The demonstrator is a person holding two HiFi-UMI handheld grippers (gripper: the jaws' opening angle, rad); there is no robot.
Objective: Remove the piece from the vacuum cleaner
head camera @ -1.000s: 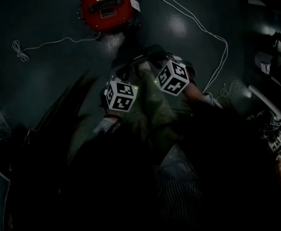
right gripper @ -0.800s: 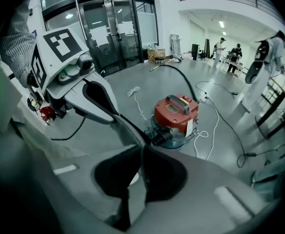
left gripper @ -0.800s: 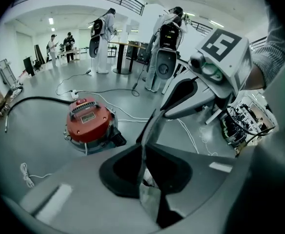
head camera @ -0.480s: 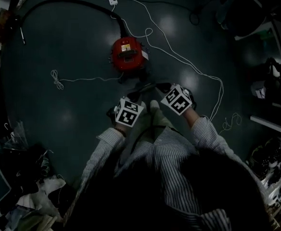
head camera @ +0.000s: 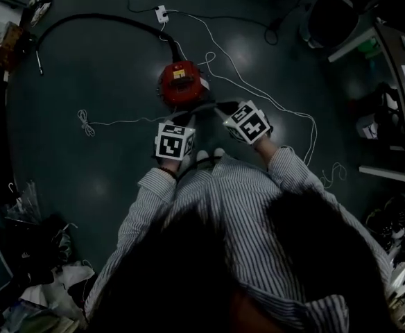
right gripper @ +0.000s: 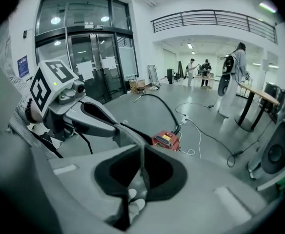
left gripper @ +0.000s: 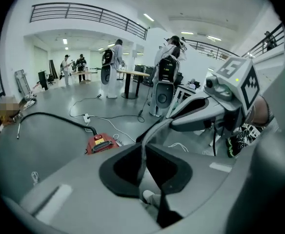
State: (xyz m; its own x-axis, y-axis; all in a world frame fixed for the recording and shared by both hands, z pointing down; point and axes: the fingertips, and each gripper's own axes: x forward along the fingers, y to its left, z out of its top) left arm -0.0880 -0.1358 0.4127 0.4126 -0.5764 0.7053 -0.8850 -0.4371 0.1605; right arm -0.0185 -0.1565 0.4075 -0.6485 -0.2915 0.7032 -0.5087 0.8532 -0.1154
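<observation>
The red round vacuum cleaner [head camera: 182,83] stands on the dark floor, with its black hose [head camera: 84,19] curving away to the upper left. It also shows as a small red body ahead of both grippers [left gripper: 102,143] [right gripper: 166,140]. My left gripper [head camera: 186,115] and right gripper [head camera: 225,108] hang side by side in the air on the near side of the vacuum cleaner, apart from it. In the left gripper view the left gripper [left gripper: 142,152] has its jaws together with nothing between them. The right gripper [right gripper: 142,162] looks the same in its own view.
A white cable [head camera: 258,89] snakes over the floor from a power strip [head camera: 162,14] past the vacuum cleaner's right side. Desks and gear line the right edge [head camera: 390,116], and clutter lies at the lower left [head camera: 43,255]. Several people stand far off by a table [left gripper: 111,67].
The head view has drawn back from the floor, so the vacuum cleaner looks smaller and farther. Both grippers have come up closer to it in the picture. Their jaws stay together.
</observation>
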